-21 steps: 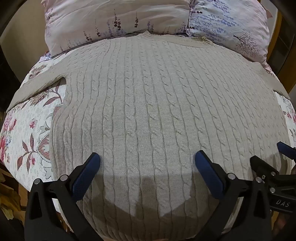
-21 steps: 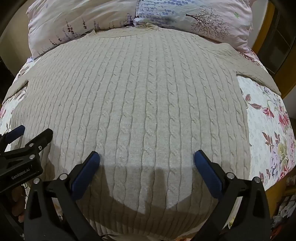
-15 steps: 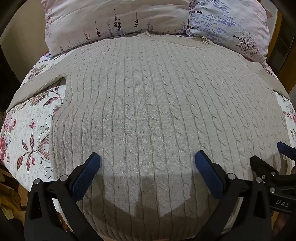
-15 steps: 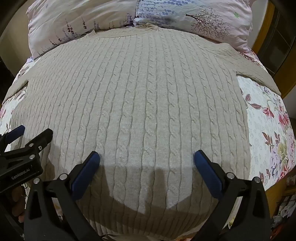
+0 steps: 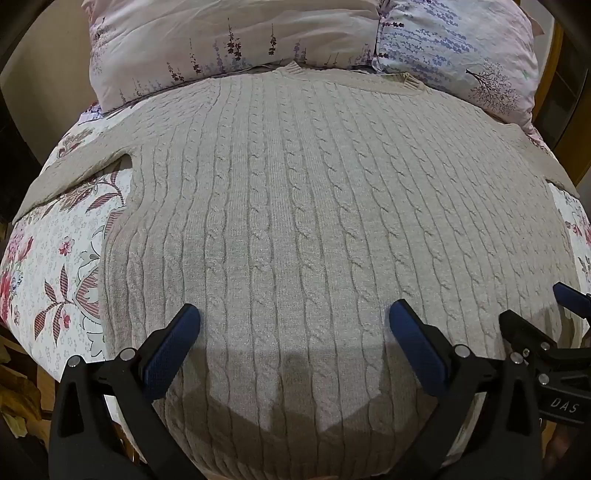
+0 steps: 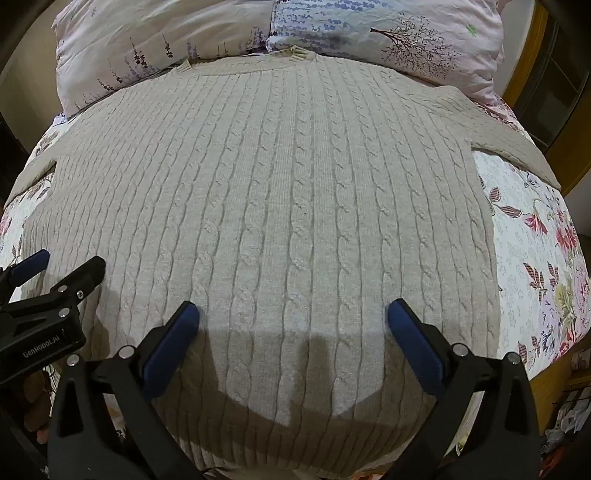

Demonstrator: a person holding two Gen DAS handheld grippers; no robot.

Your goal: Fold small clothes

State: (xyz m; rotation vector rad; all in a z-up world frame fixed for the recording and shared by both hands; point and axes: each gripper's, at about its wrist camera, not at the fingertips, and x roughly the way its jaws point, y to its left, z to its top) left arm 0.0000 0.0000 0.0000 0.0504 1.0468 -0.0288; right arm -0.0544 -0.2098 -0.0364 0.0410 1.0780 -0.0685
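Sweater point(image 5: 295, 221) flat on bed, below both hand-held grippers, L point(image 5: 294, 323) & R point(image 6: 293, 319); both released, empty.

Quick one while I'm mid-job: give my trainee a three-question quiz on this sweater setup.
1. True or false: the left claw grips the sweater.
2. What lies beyond the sweater's collar? A) pillows B) a towel C) a basket
3. Fill in: the sweater lies spread flat on a ___-patterned bedsheet, with the right claw open above it.

Key: 1 false, it is open and holds nothing; 2 A, pillows; 3 floral.
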